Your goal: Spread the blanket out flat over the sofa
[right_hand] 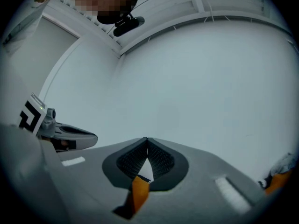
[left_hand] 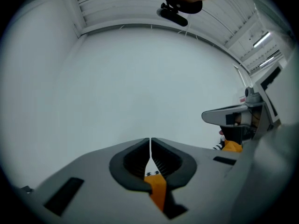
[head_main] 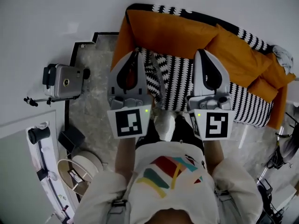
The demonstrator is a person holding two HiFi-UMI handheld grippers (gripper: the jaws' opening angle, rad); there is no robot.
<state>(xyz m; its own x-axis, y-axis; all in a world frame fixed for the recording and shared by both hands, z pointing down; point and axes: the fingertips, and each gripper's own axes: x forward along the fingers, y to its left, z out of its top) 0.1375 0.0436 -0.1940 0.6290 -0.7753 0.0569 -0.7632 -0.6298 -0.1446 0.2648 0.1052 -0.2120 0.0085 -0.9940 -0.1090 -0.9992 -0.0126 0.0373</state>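
1. The sofa (head_main: 120, 43) stands at an angle against a white wall. Its back edge runs from top centre down to the right.
2. Grey marbled floor (head_main: 93, 111) lies open along the sofa's left end and front edge. A grey box-shaped device (head_main: 63, 81) on a stand bounds that space on the left. Clutter crowds the lower left and the right border.
3. The blanket (head_main: 173, 34) is orange on one face and black-and-white zigzag on the other. It lies bunched over the sofa's back and seat, not flat.
4. The left gripper (head_main: 136, 55) has its jaws closed tip to tip, pinching an orange fold of the blanket deep between the pads.
5. The right gripper (head_main: 202, 54) is likewise closed, with a fold of the same blanket clamped between its pads.
6. Both grippers are held level and side by side over the seat's front edge. They point at the sofa's back, with the marker cubes nearest the person's chest.
7. The person's hands are hidden under the cubes.
8. The sofa's own upholstery cannot be told from the blanket covering it.
9. A pale rounded shape (head_main: 166, 125) between the cubes cannot be identified.
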